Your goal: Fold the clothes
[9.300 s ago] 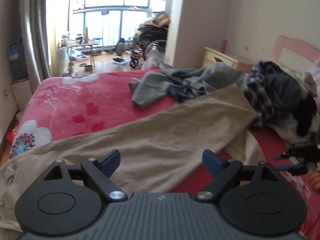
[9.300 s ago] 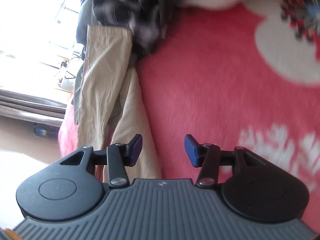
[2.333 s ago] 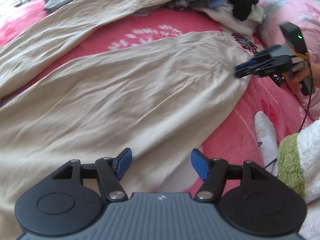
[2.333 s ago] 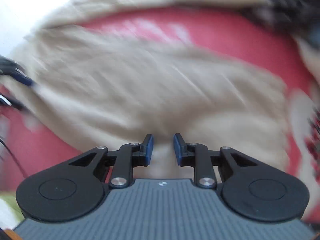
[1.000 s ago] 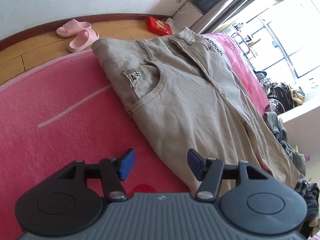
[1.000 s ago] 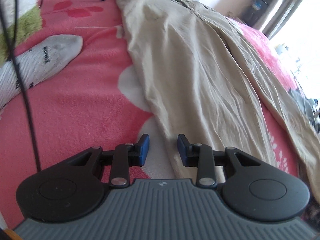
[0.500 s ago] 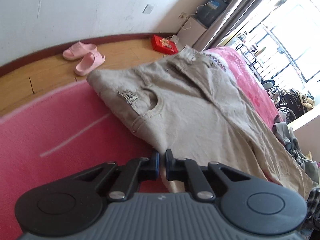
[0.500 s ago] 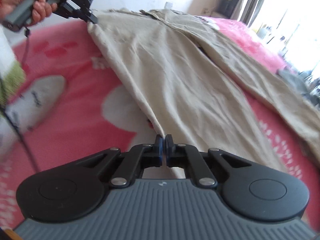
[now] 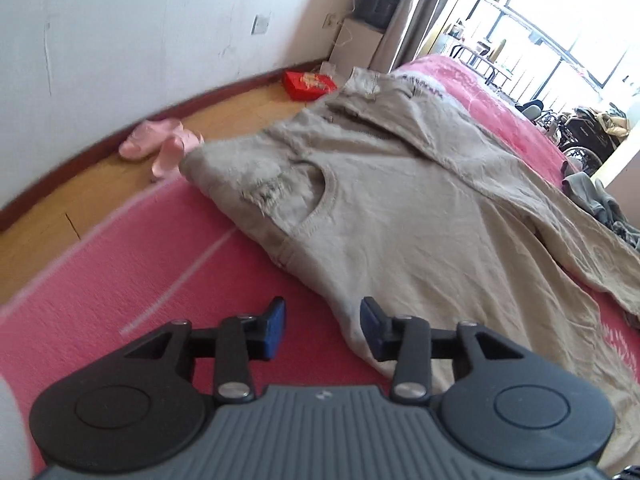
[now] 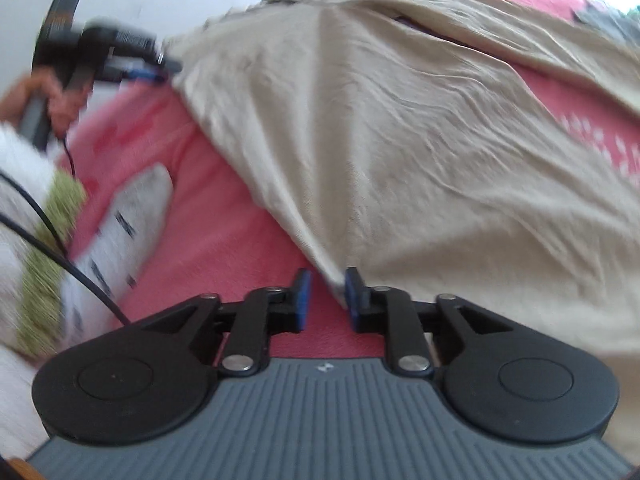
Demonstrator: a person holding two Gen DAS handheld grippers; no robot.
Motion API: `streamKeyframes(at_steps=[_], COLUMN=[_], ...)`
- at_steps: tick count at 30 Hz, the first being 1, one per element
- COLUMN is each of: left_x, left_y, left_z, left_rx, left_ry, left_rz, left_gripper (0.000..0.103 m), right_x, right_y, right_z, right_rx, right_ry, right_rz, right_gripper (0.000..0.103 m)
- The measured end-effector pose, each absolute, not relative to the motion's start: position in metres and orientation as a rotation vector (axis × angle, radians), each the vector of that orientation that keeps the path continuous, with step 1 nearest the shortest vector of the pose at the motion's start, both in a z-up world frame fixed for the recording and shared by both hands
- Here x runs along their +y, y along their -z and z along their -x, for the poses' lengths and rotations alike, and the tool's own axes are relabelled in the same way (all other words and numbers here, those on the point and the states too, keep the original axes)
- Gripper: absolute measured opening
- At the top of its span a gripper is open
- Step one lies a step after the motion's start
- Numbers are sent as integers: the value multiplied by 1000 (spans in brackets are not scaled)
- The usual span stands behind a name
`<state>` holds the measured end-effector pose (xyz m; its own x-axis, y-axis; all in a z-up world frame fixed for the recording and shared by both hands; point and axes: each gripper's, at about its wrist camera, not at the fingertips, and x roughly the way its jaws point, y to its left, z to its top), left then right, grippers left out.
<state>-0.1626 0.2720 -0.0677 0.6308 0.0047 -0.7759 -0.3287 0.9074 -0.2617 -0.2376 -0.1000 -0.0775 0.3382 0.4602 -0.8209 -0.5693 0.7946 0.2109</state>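
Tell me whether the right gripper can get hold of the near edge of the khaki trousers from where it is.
Probably yes: the right gripper is opening with the khaki trousers edge between its jaws, and only bare red blanket lies beside it.

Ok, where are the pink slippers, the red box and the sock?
pink slippers (image 9: 160, 145), left wrist view, the toe end.
red box (image 9: 309, 84), left wrist view, its top face.
sock (image 10: 128, 216), right wrist view, its middle.

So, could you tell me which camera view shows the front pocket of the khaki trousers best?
The left wrist view: the front pocket with its curved stitched opening is clearly visible on the khaki trousers. The right wrist view shows only blurred, wrinkled leg fabric, no pocket.
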Motion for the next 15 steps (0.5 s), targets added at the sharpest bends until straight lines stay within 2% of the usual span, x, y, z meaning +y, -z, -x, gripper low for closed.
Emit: streamKeyframes(at_steps=[1, 2, 3, 4, 6, 7, 9, 11, 15], left_x=[271, 269, 267, 265, 259, 254, 244, 234, 214], left_y=[63, 58, 54, 50, 43, 40, 36, 33, 28], left_z=[164, 165, 164, 164, 160, 158, 156, 155, 156], left_rx=[853, 833, 822, 811, 807, 804, 797, 784, 752], left_ry=[-196, -195, -191, -186, -155, -138, -107, -77, -37], left_rz=[378, 354, 346, 337, 328, 322, 310, 294, 239], left_gripper=[49, 54, 59, 61, 67, 69, 81, 88, 94], right_x=[-103, -105, -107, -108, -110, -112, -117, -122, -125], right_y=[74, 68, 62, 56, 43, 40, 32, 31, 30], right_z=[238, 238, 237, 235, 230, 227, 222, 219, 217], right_rx=[1018, 997, 976, 951, 906, 894, 868, 865, 861], right_ry=[-667, -665, -661, -649, -626, -616, -596, -562, -509], right_rz=[87, 65, 43, 31, -5, -32, -85, -120, -111], right_gripper=[30, 39, 55, 64, 91, 94, 102, 102, 102])
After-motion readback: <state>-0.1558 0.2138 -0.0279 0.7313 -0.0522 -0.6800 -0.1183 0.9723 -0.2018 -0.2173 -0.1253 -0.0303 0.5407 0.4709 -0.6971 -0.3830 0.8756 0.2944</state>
